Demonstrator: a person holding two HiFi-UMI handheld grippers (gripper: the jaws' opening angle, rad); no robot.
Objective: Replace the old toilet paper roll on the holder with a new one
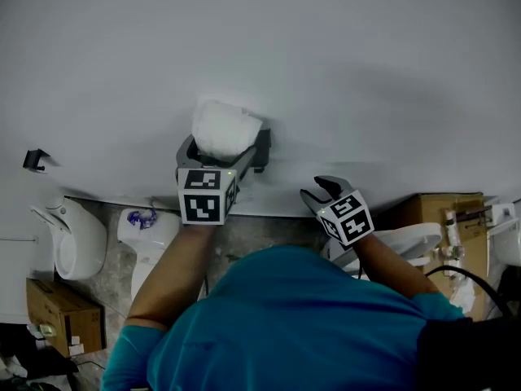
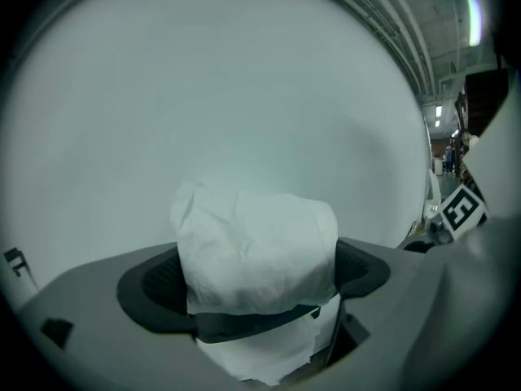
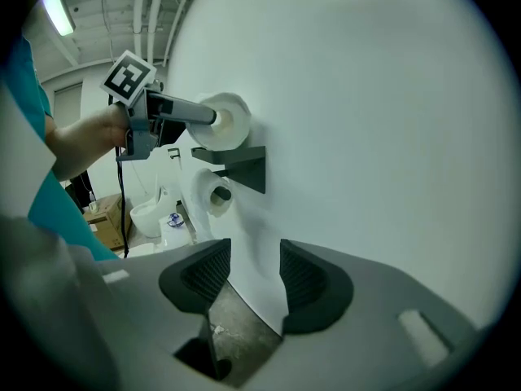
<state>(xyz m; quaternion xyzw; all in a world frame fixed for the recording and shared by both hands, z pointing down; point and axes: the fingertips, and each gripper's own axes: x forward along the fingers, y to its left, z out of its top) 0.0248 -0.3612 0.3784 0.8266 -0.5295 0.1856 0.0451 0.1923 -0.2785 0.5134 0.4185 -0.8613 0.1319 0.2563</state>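
So the left gripper [image 2: 256,282] has its jaws clamped on a toilet paper roll [image 2: 256,239], one pad on each side. The roll's outer sheets are pretty rumpled, and a loose bit of paper hangs down between the jaws. It's holding that roll right up by the white wall [image 3: 366,96], just above the flat top of the black holder [image 3: 244,166]. I honestly can't tell whether the roll touches the holder or just hangs over it. Under that black shelf part there's a second roll [image 3: 213,194] sitting on the holder, with its dark core end facing out. The right gripper [image 3: 254,259] is off to the right of the holder and nearer the person. Its jaws are apart with nothing between them, just wall and a bit of floor showing through the gap, and it's well clear of both rolls. Further out, down on the floor at the left, there's a white toilet [image 1: 155,243] and a cardboard box [image 1: 55,309]. There's another cardboard carton [image 1: 431,210] against the wall at the right.
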